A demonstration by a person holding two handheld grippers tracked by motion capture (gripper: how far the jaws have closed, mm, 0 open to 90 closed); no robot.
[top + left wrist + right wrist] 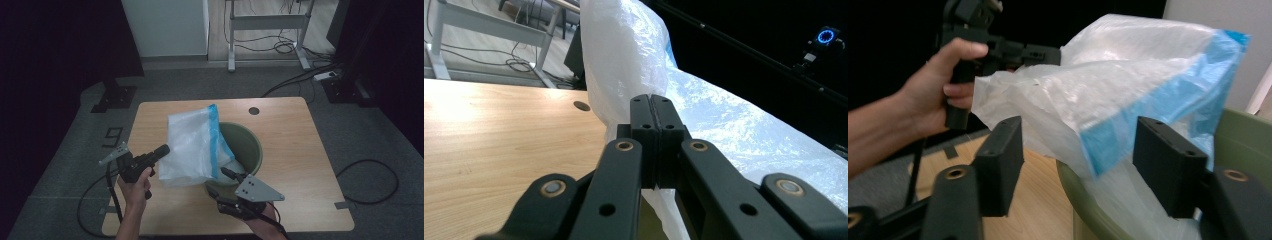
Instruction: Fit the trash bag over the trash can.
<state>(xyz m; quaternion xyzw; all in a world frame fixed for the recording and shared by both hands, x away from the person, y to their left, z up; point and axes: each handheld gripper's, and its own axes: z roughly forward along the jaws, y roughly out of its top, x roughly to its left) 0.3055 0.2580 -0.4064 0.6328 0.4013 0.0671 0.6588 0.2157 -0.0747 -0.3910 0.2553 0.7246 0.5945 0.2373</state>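
Here, left tool [164,149] clamped on plastic bag [192,145], right tool [226,176] agape.

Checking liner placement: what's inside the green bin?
The lower part of the translucent plastic bag hangs into the green bin; the rest drapes over its rim, pinched by the left gripper. The bag covers the bin's bottom.

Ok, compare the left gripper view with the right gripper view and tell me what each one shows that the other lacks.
The left gripper view alone shows the table's round hole and a blue ring light in the dark background. The right gripper view alone shows the green bucket, the bag's blue band, and the person's hand holding the left gripper, plus the right gripper open. Both share the white plastic bag and the wooden table.
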